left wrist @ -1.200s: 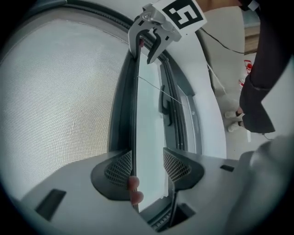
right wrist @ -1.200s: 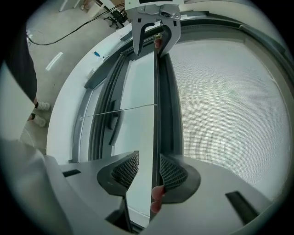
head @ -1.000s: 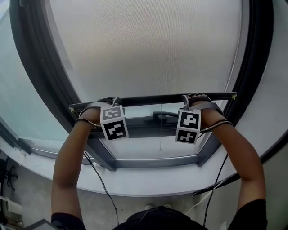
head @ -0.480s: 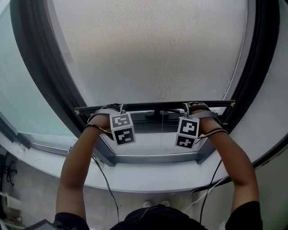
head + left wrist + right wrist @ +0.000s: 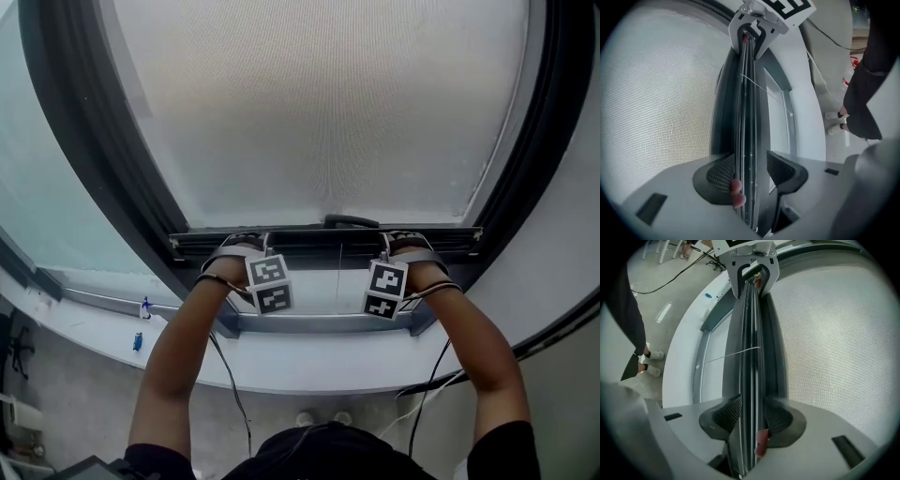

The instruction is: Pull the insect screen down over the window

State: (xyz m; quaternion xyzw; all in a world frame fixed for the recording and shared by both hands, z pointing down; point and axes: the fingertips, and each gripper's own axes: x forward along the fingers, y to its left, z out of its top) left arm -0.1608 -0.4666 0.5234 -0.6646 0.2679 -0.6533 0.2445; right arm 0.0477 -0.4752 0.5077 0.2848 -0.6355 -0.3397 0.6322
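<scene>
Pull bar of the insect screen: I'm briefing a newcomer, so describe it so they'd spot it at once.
Find the pale mesh insect screen inside the dark window frame. The pull bar is the slim dark rail along its lower edge. Unlike the fixed frame rail below, the left gripper and right gripper clamp it, and a thin cord hangs from it.

Insect screen (image 5: 319,112) was pale grey, fine grid weave. Pull bar (image 5: 314,240) black. Window sill (image 5: 309,361) white.
</scene>
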